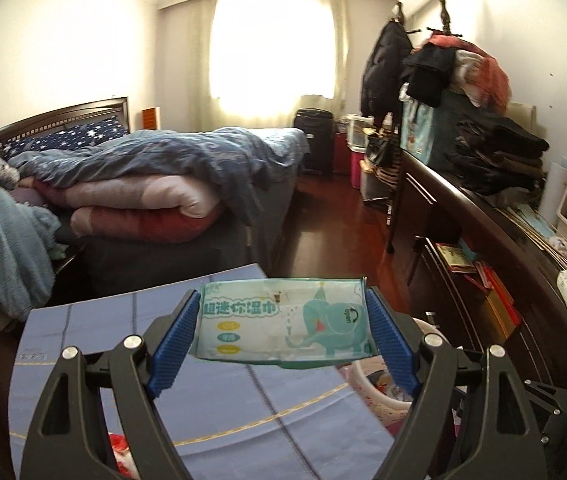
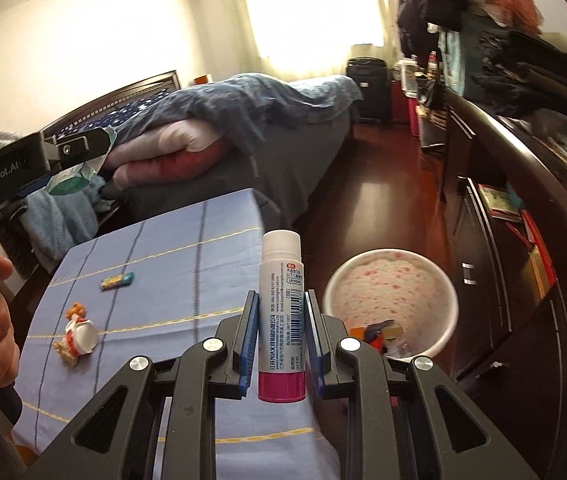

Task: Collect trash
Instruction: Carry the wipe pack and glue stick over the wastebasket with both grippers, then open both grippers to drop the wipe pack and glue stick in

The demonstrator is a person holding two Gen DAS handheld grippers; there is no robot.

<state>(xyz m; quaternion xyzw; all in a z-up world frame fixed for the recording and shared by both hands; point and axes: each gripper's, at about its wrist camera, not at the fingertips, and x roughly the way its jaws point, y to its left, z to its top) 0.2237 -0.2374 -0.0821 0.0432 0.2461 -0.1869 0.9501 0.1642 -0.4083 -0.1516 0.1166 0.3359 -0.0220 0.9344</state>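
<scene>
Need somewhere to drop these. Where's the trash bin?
In the right wrist view, the trash bin stands on the floor, right of the blue-clothed table, beside the dark dresser.

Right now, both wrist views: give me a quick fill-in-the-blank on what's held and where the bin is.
1. The left gripper is shut on a pack of ____.
2. The right gripper is shut on a glue stick with a ____ base.
3. The bin stands on the ____, beside the table.
4. A toy lies on the ____.

Missing: wet wipes; pink; floor; table
</scene>
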